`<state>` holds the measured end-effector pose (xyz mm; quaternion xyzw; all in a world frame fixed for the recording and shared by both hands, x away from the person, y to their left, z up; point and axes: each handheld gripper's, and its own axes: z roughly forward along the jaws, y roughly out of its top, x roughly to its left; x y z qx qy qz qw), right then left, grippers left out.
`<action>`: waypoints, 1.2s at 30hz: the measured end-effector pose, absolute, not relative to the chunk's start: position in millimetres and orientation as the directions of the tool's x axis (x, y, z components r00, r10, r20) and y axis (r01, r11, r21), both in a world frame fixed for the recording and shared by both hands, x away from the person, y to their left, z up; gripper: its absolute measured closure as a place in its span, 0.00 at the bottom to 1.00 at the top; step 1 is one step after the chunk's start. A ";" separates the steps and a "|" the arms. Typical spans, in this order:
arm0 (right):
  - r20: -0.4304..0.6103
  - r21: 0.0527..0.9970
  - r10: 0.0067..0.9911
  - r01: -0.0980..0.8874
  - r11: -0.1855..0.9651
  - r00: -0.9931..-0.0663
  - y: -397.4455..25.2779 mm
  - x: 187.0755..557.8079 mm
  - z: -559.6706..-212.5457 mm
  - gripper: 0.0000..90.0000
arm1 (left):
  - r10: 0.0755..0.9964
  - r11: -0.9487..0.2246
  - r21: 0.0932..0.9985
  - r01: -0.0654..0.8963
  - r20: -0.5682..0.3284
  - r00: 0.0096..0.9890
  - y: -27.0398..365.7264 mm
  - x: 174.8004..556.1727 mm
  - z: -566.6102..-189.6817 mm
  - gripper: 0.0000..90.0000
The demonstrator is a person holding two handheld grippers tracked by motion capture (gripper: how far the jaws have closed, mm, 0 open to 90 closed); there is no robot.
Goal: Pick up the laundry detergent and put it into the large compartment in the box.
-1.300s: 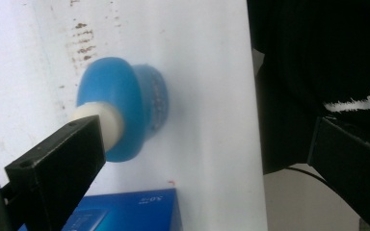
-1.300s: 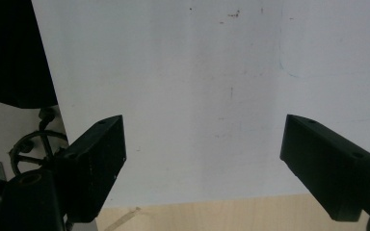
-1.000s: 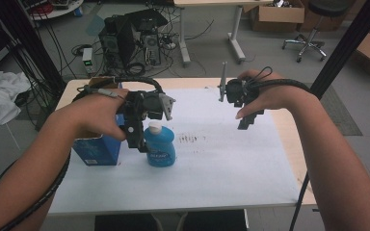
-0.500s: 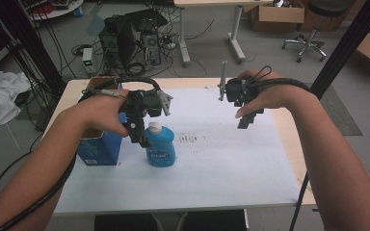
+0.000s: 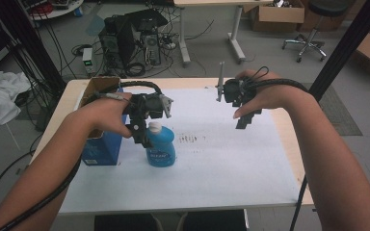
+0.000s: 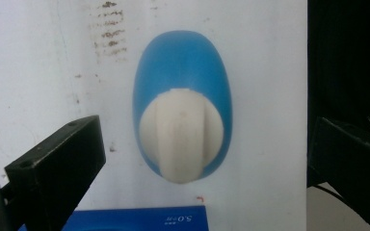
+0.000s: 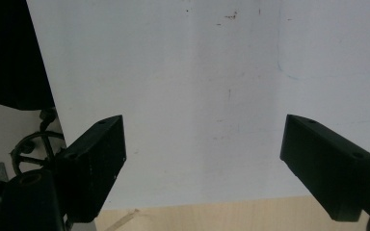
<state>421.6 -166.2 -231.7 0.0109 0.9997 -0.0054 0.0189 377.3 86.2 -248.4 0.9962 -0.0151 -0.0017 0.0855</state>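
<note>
Blue bottle stands upright on the white sheet, just right of the blue box. Left gripper hovers over its cap, jaws wide apart. Off-centre squeeze could tip it. Right gripper farther off, jaws apart, w/ nothing between.
</note>
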 end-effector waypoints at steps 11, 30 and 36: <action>-0.039 -0.020 0.020 0.020 1.000 -0.999 -163.3 422.1 -234.1 0.18 | -0.046 -0.990 0.136 -0.048 0.021 0.999 77.3 378.5 -263.7 0.00; -0.052 -0.012 0.020 0.020 1.000 -0.998 -162.9 422.3 -235.3 0.18 | -0.046 -0.997 0.062 -0.048 0.036 0.998 66.6 380.0 -286.1 0.00; -0.053 -0.015 0.023 0.024 1.000 -0.998 -164.6 421.8 -235.5 0.18 | -0.046 -0.997 0.053 -0.049 0.048 0.998 63.8 379.1 -289.8 0.00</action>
